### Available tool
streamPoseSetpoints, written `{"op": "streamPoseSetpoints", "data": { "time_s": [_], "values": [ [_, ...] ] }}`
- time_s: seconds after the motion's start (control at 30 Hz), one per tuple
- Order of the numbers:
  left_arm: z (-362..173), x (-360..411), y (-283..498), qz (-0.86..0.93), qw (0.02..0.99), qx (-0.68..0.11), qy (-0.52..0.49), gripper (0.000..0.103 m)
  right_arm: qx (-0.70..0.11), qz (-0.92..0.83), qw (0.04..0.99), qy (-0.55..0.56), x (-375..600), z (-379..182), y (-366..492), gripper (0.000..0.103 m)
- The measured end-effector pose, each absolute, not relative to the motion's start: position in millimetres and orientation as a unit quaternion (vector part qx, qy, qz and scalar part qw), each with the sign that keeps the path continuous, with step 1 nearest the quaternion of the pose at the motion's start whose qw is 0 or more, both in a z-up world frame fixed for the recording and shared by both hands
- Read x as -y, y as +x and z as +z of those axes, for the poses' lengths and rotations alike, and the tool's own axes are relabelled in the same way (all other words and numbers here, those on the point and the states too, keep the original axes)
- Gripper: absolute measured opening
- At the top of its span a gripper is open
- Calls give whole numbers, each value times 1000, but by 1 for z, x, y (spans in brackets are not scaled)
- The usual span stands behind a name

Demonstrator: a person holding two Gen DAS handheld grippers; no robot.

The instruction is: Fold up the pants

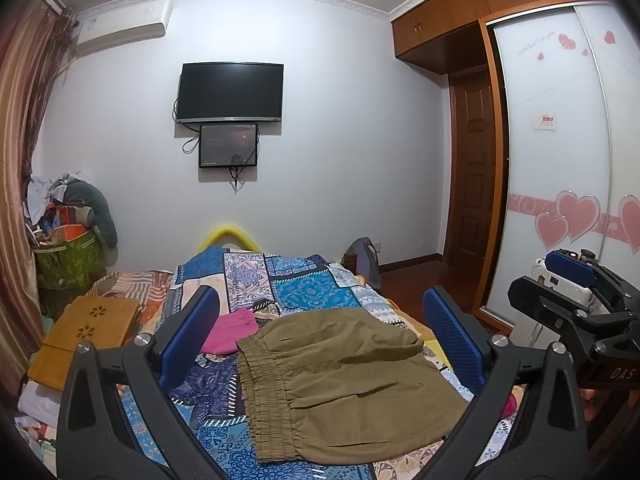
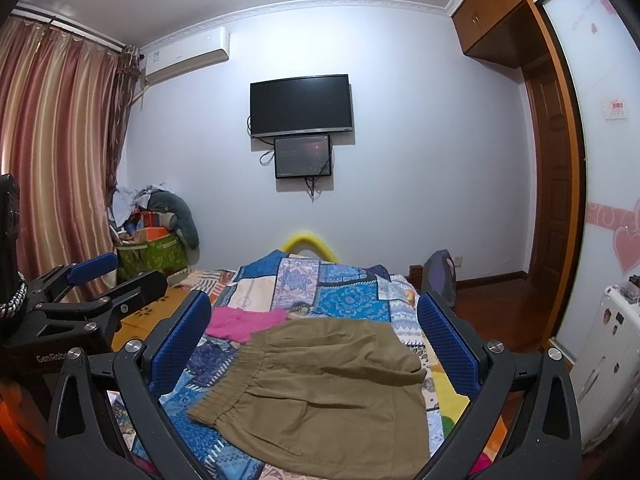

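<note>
The olive pants (image 1: 344, 384) lie folded on the bed's patchwork quilt (image 1: 304, 284), elastic waistband toward 9 o'clock. A pink garment (image 1: 232, 330) touches them at 10 o'clock. The left tongs (image 1: 324, 340) and right tongs (image 2: 316, 344) both gape wide above, gripping nothing.

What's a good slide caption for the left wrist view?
Open left tool hovers above folded olive pants on a patchwork quilt.
</note>
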State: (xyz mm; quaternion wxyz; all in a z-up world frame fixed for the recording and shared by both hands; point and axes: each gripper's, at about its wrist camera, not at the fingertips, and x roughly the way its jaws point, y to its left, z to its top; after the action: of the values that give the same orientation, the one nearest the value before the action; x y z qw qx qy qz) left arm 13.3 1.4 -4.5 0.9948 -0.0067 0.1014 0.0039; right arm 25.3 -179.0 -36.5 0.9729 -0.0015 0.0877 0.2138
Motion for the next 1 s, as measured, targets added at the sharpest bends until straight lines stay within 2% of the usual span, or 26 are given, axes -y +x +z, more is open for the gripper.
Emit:
{"op": "streamPoseSetpoints", "data": {
  "time_s": [0.43,0.67,0.93,1.0],
  "values": [
    [-18,-5,38,12,992,-125,4,103,-108,208,972,0,183,-45,41,103],
    [-44,-25,81,25,983,-180,12,103,-151,188,970,-13,199,-67,78,103],
    [-100,-59,153,25,959,-280,16,103,-237,149,960,-10,234,-115,140,103],
    [-119,-69,173,24,950,-311,12,97,-265,143,954,-7,241,-131,156,102]
  ]
}}
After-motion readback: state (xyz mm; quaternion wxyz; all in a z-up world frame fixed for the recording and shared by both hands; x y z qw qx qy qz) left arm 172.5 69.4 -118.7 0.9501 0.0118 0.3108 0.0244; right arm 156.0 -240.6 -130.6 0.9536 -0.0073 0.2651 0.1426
